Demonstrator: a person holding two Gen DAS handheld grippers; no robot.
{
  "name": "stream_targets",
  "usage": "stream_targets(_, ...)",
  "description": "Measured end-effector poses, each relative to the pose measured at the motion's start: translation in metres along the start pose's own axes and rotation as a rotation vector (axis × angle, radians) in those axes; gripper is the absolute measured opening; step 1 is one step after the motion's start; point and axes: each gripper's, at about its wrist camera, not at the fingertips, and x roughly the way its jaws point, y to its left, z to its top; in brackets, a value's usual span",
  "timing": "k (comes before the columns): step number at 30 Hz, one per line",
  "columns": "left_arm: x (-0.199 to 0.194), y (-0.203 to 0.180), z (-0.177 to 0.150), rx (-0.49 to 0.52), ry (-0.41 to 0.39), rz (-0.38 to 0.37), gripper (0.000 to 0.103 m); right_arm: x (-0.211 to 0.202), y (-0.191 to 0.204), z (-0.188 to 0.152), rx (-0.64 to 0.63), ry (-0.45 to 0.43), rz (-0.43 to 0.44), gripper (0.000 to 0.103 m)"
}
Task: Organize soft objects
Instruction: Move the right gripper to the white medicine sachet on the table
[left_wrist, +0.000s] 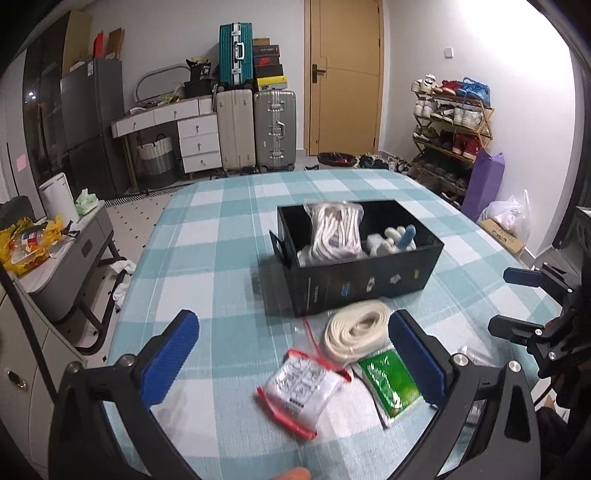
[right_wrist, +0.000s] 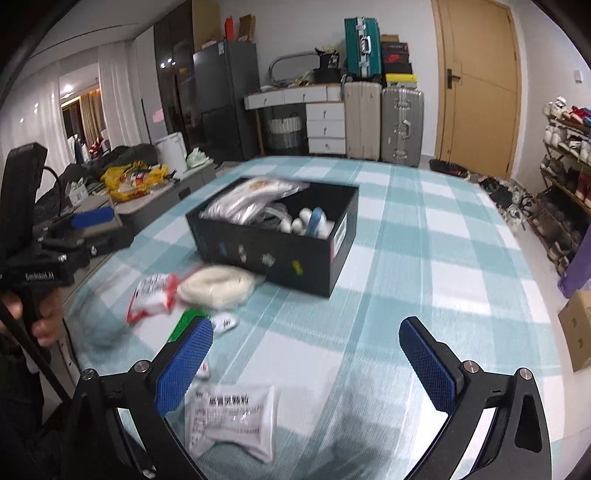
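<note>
Both tongs stand spread wide with nothing between their ridged blue rubber pads. In the left wrist view the left gripper (left_wrist: 293, 354) hovers over a soft cloth of teal and white checks on the table (left_wrist: 221, 229). Below it, left to right, lie three soft things: a crinkly white plastic packet edged in red (left_wrist: 301, 391), a flat coil of cream woven strap (left_wrist: 356, 332) touching the front wall of the box, and a glossy green sachet (left_wrist: 391, 384) just beside the right pad. Behind them sits one rectangular black cardboard box (left_wrist: 369, 284), open on top, holding a clear bag of white cord (left_wrist: 336, 229) and some white rolls. In the right wrist view the right gripper (right_wrist: 306, 365) hangs above one more white printed sachet (right_wrist: 232, 417), lying near its left pad.
</note>
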Motion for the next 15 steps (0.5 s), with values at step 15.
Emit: stream_targets(15,0.012,0.0,-0.009,0.022,0.045,0.001,0.103,0.025,0.033,-0.026,-0.176,0.169,0.122,0.103)
